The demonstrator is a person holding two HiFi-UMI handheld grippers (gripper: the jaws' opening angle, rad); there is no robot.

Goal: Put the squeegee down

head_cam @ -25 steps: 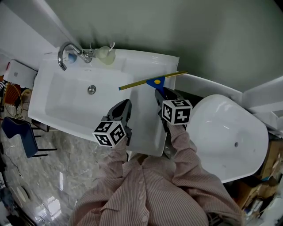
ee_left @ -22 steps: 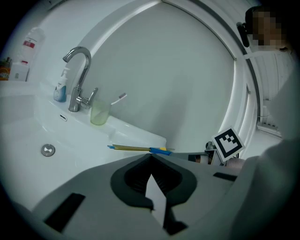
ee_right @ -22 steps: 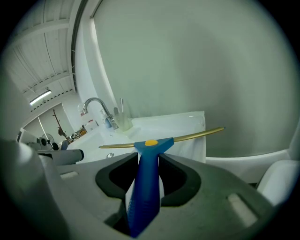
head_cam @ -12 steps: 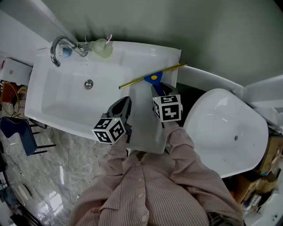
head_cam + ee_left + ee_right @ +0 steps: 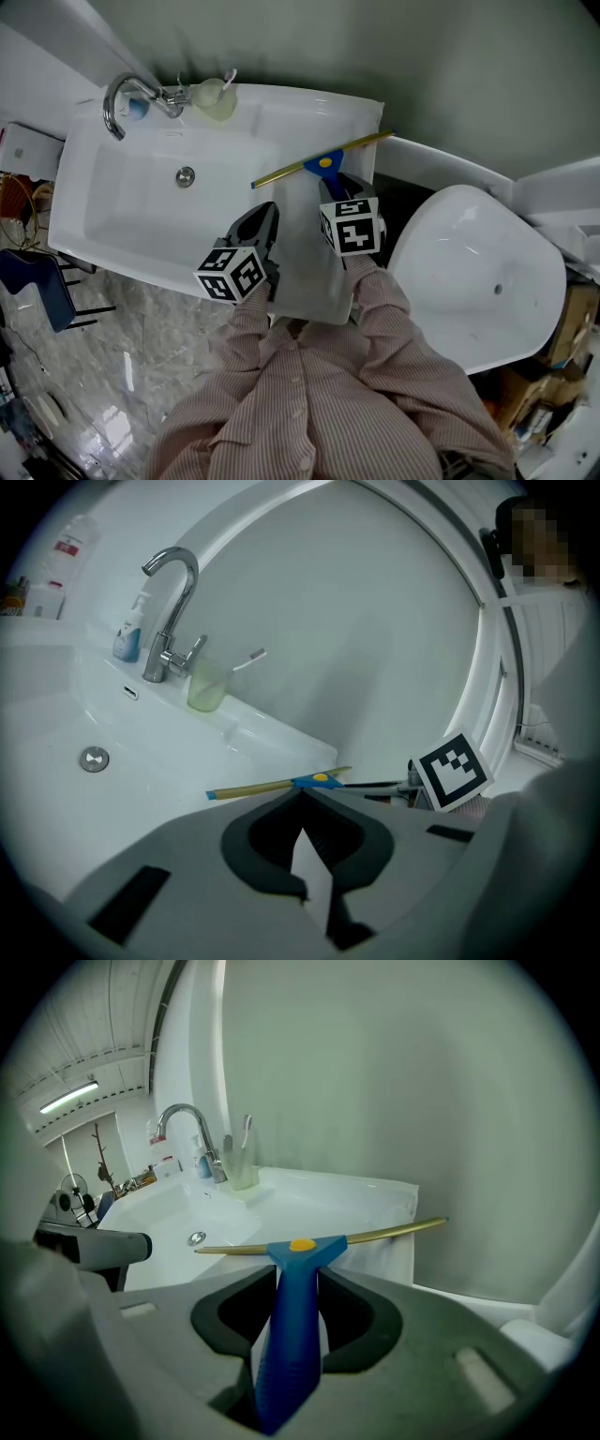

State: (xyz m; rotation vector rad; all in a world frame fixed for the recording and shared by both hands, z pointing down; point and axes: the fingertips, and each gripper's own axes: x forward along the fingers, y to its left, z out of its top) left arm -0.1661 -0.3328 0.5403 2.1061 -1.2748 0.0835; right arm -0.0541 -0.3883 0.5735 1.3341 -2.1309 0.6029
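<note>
Blue squeegee (image 5: 325, 164) hdl twd person (image 5: 328, 394) | blade crosswise | in R gripper (image 5: 334, 194)

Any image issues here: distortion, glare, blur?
Left gripper view: heavy fisheye, black vignette at the corners, straight edges bowed, mosaic patch top right. Right gripper view: same fisheye and vignette; the squeegee blade looks bowed, handle sharp. Head view: sharp, evenly lit, glare patches on the marble floor.

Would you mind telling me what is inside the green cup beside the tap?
A toothbrush leans out of the cup; its lower end is hidden by the cup's wall.
</note>
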